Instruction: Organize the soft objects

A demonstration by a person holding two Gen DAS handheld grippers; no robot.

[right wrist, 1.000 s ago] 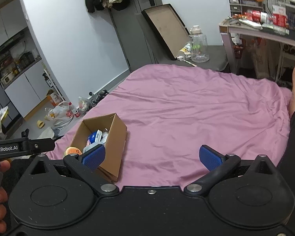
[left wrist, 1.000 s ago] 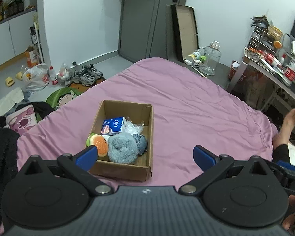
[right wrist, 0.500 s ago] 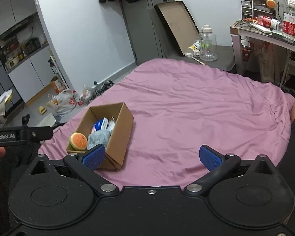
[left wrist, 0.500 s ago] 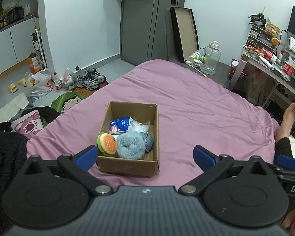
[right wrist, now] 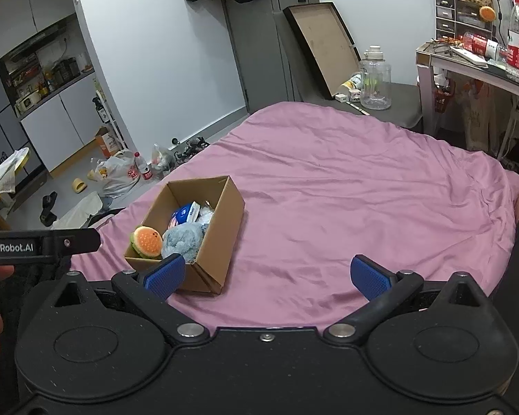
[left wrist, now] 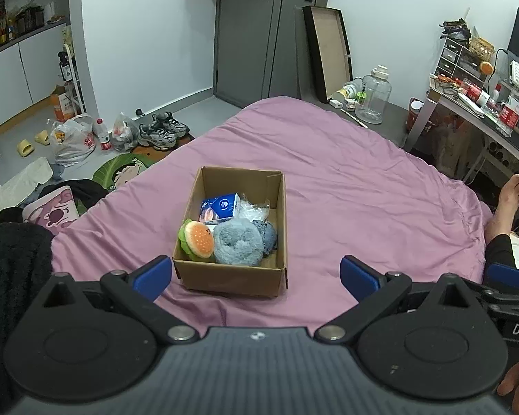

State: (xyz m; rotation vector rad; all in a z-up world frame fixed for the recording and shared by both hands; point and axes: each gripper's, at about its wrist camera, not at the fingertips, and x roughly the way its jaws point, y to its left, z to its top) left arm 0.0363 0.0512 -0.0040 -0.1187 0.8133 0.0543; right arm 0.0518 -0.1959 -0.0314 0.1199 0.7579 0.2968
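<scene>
A: Biggest thing first; pink bedspread (left wrist: 346, 186) fills the middle of both views, wrinkled, nothing on it but the box.
B: Box?
A: Cardboard box (left wrist: 232, 278), open top, sits on the spread toward its left edge; in the right wrist view it lies left of centre (right wrist: 221, 221).
B: Grippers?
A: Left gripper (left wrist: 256, 276) hangs just short of the box's near wall, blue pads wide apart, nothing between them; right gripper (right wrist: 268, 275) likewise spread wide and empty, its left pad overlapping the box corner in view.
B: Contents?
A: Fluffy blue plush (left wrist: 238, 245) at the near end, burger plush (left wrist: 198, 240) pressed against its left side; blue tissue pack (left wrist: 219, 207) behind them; clear plastic bag (left wrist: 254, 209) right of the pack; dark blue-grey soft item (left wrist: 268, 237) right of the fluffy one, can't tell what.
</scene>
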